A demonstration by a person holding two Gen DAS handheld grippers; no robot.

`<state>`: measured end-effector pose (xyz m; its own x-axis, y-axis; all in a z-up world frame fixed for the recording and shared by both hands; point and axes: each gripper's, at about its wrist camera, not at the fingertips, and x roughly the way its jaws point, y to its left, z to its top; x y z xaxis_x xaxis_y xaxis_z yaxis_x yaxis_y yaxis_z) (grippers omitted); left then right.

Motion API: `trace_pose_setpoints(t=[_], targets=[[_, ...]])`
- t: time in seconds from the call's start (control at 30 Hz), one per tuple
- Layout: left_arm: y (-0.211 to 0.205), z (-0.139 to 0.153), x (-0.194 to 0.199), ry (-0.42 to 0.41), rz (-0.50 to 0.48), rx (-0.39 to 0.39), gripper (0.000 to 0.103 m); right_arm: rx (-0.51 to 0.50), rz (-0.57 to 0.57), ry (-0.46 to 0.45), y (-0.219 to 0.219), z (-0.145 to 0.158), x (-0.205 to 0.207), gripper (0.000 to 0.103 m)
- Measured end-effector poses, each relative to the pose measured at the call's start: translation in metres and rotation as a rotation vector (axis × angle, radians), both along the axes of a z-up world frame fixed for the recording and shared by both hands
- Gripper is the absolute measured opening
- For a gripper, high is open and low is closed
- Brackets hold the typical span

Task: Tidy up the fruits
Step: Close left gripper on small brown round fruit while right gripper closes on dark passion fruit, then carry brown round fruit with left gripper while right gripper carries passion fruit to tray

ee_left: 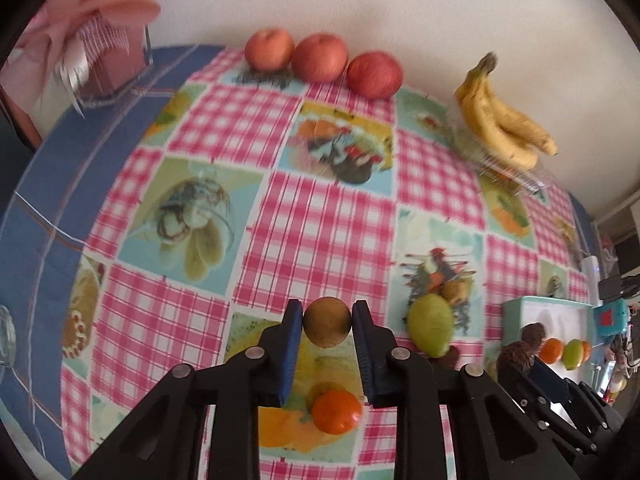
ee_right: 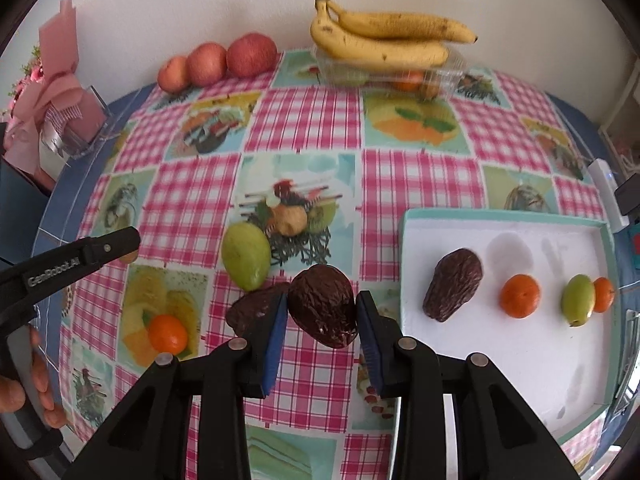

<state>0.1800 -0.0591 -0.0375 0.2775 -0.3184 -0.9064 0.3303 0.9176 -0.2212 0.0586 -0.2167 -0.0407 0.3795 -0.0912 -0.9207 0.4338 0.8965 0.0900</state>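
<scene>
Left gripper [ee_left: 327, 322] clamped on round brown-green fruit [ee_left: 327, 327], right gripper [ee_right: 322, 312] on wrinkled dark-brown avocado [ee_right: 322, 310], both above checked tablecloth [ee_right: 308, 128]; slip risk from rounded skins.

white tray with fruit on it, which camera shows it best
The right wrist view: the white tray is near whole, holding four fruits. The left wrist view catches only a small slice of it at the right edge.

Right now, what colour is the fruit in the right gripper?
Dark brown, almost black, and wrinkly avocado; clearest in the right wrist view.
</scene>
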Motion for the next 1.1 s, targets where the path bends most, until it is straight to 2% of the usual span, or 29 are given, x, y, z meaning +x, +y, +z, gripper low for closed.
trace_pose_setpoints(t=[0.27, 0.57, 0.77, 1.1], targets=[[-0.002, 0.04, -0.012, -0.073, 0.0, -0.03, 0.027, 0.005, -0.028, -0.041, -0.001, 0.021, -0.011, 0.037], [-0.018, 0.068, -0.033, -0.129, -0.029, -0.049, 0.027, 0.017, -0.082, -0.059, -0.02, 0.033, -0.03, 0.037], [-0.041, 0.076, -0.047, -0.141, -0.073, -0.05, 0.027, 0.025, -0.138, -0.063, -0.045, 0.033, -0.045, 0.037], [-0.088, 0.073, -0.077, -0.128, -0.178, -0.047, 0.027, 0.024, -0.306, -0.036, -0.106, 0.027, -0.085, 0.037]])
